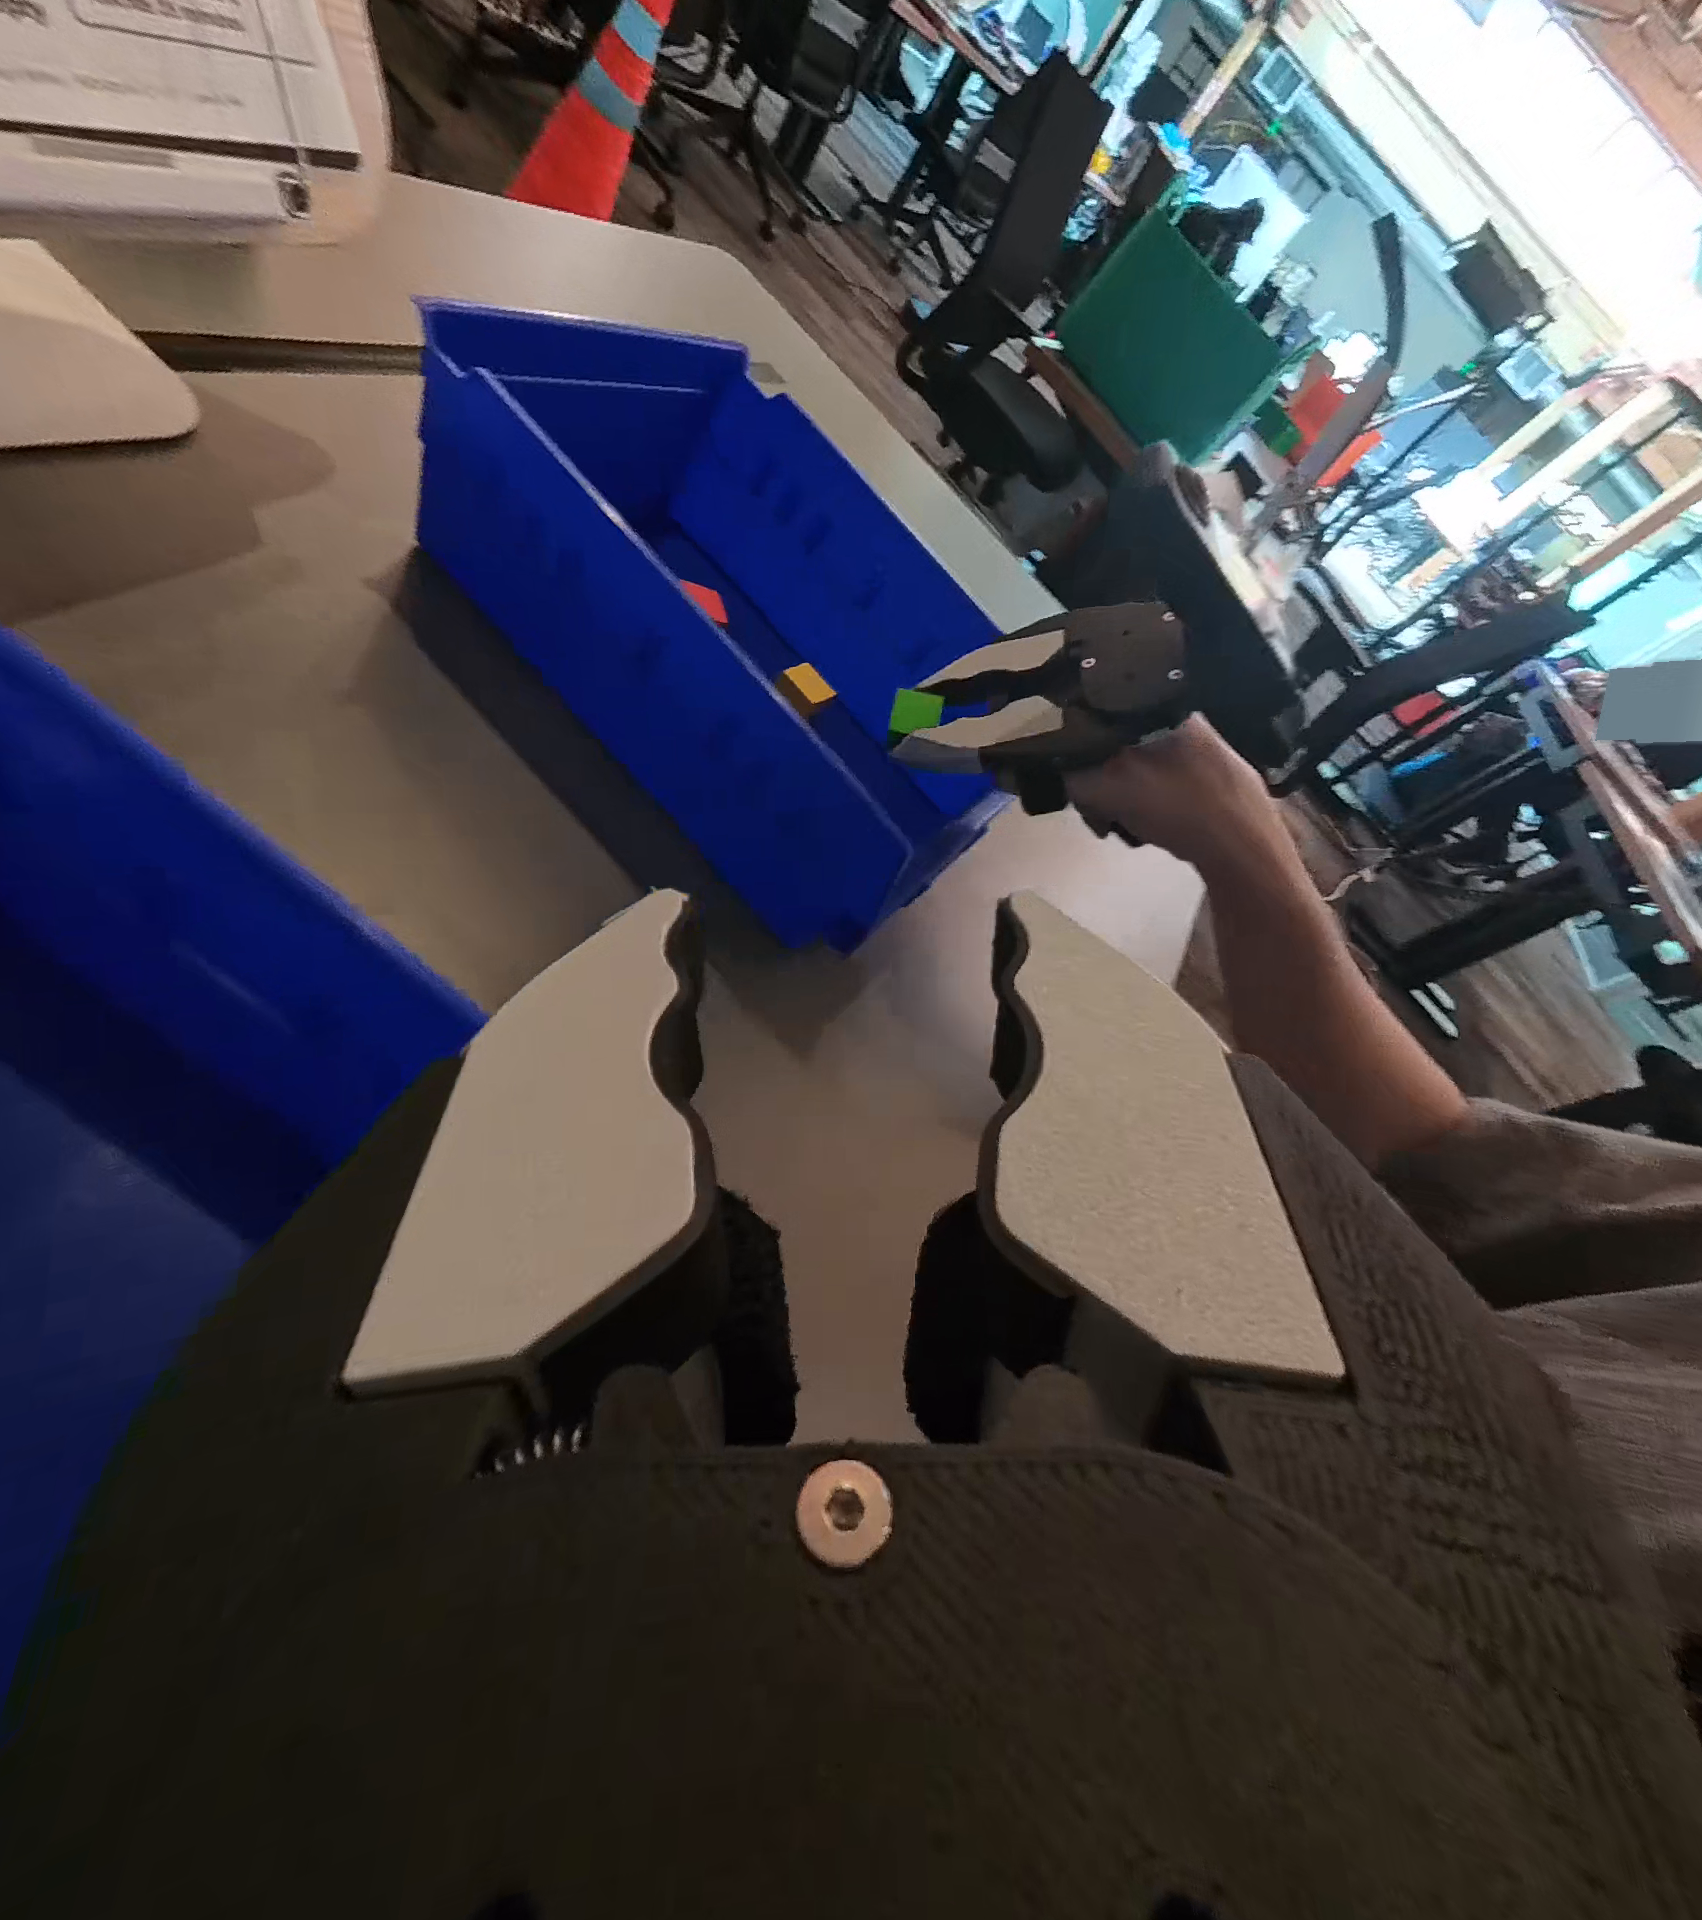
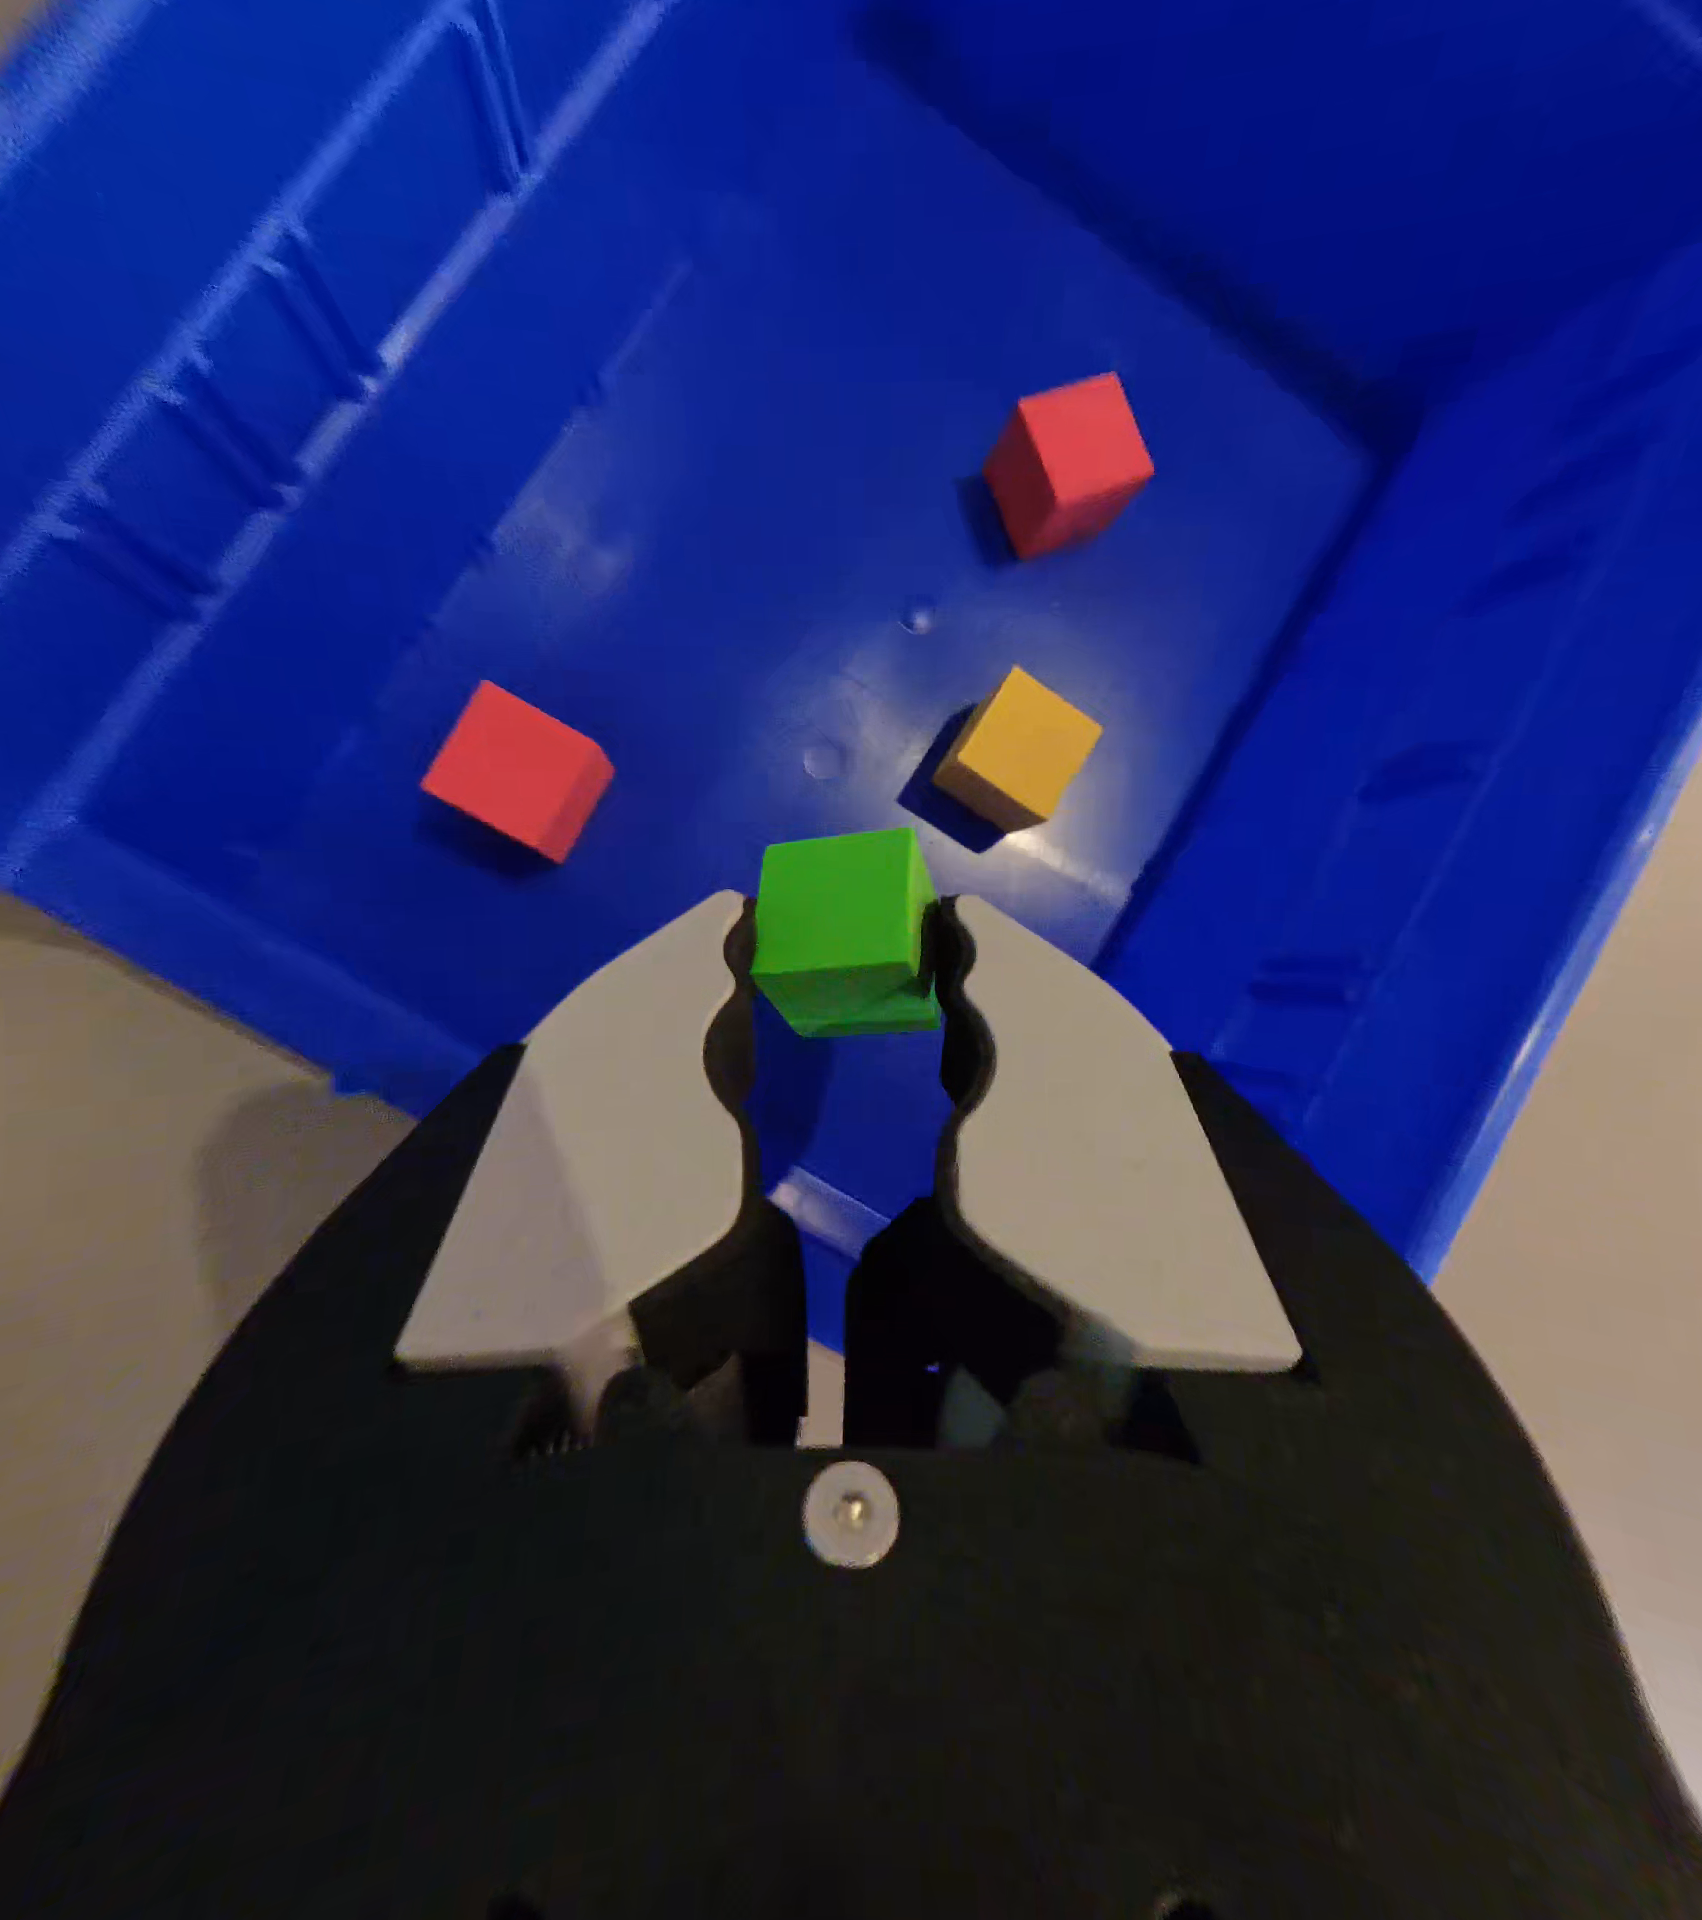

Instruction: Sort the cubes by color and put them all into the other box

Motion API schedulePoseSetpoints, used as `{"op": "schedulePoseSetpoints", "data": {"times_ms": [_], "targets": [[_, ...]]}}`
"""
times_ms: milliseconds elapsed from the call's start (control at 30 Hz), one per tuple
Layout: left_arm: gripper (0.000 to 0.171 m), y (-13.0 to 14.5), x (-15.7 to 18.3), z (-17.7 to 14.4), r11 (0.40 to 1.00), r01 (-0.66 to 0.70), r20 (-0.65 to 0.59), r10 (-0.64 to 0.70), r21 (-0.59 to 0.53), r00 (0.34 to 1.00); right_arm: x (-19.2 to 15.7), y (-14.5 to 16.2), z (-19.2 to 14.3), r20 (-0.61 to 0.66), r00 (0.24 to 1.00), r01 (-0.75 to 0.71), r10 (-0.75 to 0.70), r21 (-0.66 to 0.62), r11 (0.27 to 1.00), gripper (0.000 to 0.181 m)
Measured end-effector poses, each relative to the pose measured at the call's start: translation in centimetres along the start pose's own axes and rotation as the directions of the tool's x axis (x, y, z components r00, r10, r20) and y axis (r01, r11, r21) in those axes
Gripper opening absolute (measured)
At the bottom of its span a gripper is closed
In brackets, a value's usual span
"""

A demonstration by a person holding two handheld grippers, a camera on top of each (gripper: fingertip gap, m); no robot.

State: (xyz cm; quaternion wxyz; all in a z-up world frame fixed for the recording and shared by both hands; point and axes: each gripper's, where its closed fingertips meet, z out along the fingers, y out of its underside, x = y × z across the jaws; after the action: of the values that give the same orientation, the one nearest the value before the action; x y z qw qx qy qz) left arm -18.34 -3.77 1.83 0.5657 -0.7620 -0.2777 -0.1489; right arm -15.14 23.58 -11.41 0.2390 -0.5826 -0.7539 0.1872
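The left wrist view looks low across the grey table [image 1: 307, 665], somewhat blurred; the right wrist view faces down, close. Both share the blue bin [image 1: 556, 582] [image 2: 1605, 727].

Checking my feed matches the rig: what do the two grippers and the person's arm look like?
Both the left gripper and the right gripper have ridged black printed bodies, a silver hex screw at centre, and pale grey fingers with wavy black inner edges. The arm wears a loose grey-brown sleeve.
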Motion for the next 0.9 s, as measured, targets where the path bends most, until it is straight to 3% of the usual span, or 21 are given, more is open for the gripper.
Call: {"op": "schedulePoseSetpoints", "data": {"times_ms": [133,300,500,600,733,833,900], "targets": [[0.054,0.3,-2.6,-1.7,0.999,-0.036,0.149,0.032,0.022,0.988,0.3,1.1,1.3,-0.034,0.999,-0.037,0.035,-0.06,0.998,0.033],[0.054,0.5,-4.4,-3.8,0.998,-0.036,0.221,0.024,0.05,0.975,-0.2,2.4,2.6,-0.015,0.996,-0.092,0.091,-0.133,0.987,0.034],[0.053,-0.1,-5.6,-5.1,0.997,-0.065,0.298,0.047,0.05,0.954,0.0,1.5,1.7,0.012,0.984,-0.179,0.18,-0.083,0.98,0.051],[0.053,0.1,-6.5,-5.6,0.997,-0.066,0.337,0.049,0.04,0.94,0.5,0.1,-0.1,0.006,0.982,-0.19,0.19,0.007,0.982,0.046],[0.051,0.7,-8.5,-6.4,0.998,-0.069,0.438,0.066,-0.01,0.896,0.6,-3.9,-4.5,-0.027,0.985,-0.16,0.172,0.251,0.955,0.038],[0.047,2.1,-9.6,-6.7,0.992,-0.039,0.491,0.094,-0.122,0.866,-0.9,-6.4,-7.4,-0.048,0.991,-0.095,0.124,0.396,0.913,0.034],[0.047,3.7,-10.7,-7.0,0.97,0.003,0.537,0.132,-0.243,0.833,-2.4,-7.2,-8.0,-0.036,0.997,-0.05,0.072,0.412,0.91,0.034]]}}
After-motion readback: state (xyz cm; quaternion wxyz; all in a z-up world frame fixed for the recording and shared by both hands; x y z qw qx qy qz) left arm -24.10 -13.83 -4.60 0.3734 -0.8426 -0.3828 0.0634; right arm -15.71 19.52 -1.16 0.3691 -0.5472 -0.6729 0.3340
